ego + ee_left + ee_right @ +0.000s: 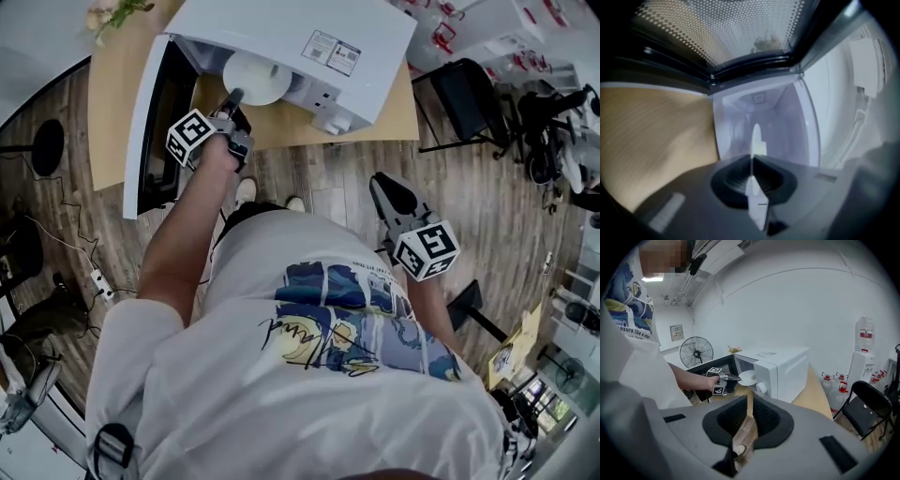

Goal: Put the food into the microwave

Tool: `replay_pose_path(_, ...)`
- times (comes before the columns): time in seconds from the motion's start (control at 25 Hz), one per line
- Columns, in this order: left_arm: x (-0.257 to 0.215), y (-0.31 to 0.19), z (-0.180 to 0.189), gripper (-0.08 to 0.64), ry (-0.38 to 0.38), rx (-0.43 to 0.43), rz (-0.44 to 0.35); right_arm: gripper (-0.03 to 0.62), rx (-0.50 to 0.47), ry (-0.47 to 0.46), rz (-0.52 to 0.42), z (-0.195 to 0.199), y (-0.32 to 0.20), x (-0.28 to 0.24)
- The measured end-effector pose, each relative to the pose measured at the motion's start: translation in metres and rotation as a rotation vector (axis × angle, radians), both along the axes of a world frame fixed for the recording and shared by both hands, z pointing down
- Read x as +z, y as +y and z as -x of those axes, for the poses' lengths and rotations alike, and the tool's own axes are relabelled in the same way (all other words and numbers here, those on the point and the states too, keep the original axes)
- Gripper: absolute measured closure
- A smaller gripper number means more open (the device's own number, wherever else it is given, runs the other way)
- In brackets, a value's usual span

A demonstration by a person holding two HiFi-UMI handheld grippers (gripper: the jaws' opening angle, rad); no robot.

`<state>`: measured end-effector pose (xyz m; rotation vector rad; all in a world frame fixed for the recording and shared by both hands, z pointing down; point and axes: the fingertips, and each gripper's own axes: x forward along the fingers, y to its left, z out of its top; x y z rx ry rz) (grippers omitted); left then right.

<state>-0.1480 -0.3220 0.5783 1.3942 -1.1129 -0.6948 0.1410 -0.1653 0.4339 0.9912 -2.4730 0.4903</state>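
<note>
A light wooden table [108, 112] fills twelve o'clock in the head view, bearing a white microwave [309, 47] whose door [150, 122] hangs open at ten o'clock; a flower bunch [112, 11] sits at eleven o'clock; the table stands on wood-plank floor [319, 187]

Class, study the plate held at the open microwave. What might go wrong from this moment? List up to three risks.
1. The left gripper pinches the plate only at its rim, so the plate may tilt or slip out.
2. The plate is right at the mouth of the microwave and may knock the frame going in.
3. The open door stands close beside that gripper and may get bumped.
</note>
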Motion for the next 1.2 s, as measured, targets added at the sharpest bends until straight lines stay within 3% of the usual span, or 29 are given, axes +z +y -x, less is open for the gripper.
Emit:
replay_pose_path(0.28,0.005,-0.016,-0.014,0.543,-0.001,0.056,0.011,0.558,0.043,0.013,0.016,0.013,-0.001,0.003)
replay_pose_path(0.6,0.016,-0.025,-0.004,0.543,-0.010,0.090,0.021,0.560,0.089,0.019,0.034,0.020,-0.001,0.006)
replay_pose_path(1.2,0.024,-0.048,0.001,0.541,-0.015,0.081,0.063,0.560,0.125,0.032,0.048,0.030,0.002,0.007)
